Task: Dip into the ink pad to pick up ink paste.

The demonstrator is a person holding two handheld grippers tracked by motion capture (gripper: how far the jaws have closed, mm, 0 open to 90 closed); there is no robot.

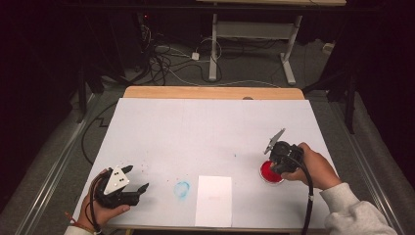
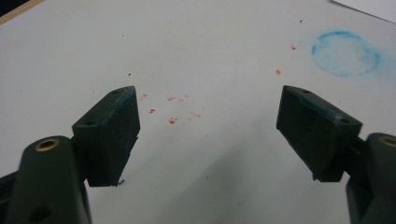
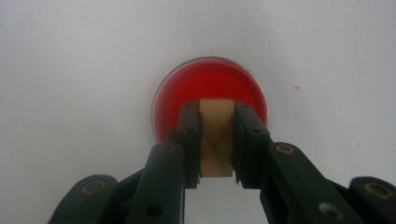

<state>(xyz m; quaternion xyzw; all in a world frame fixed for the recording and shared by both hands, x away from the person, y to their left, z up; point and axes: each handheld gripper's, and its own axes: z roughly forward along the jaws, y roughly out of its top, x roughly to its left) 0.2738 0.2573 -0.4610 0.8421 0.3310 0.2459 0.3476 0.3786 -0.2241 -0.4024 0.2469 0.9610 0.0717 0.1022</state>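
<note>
A: Nearest the person, the left gripper rests low on the white table cover, jaws spread wide, nothing between them. Its own view has red specks just ahead and a blue ring stain further off.

B: And that white paper sheet lies between the two hands, at the near edge, blank as far as I can tell.

A: Now the action. The right gripper is clamped tight on a small wooden block, looks like a stamp, and it sits right over the red ink dish on the right side of the table.

B: Which way does the block run?

A: Its long axis lies along the jaws, the far end pointing down into the red, the near end sticking back towards the camera. Whether it touches the ink, I can't tell.

B: So how to do this well?

A: I'd say keep the block square to the dish, press flat and gently so the face inks evenly, then lift straight up. A tilt risks a patchy face or drips like those specks.

B: And the dish is light, so a sideways drag could shove it.
</note>
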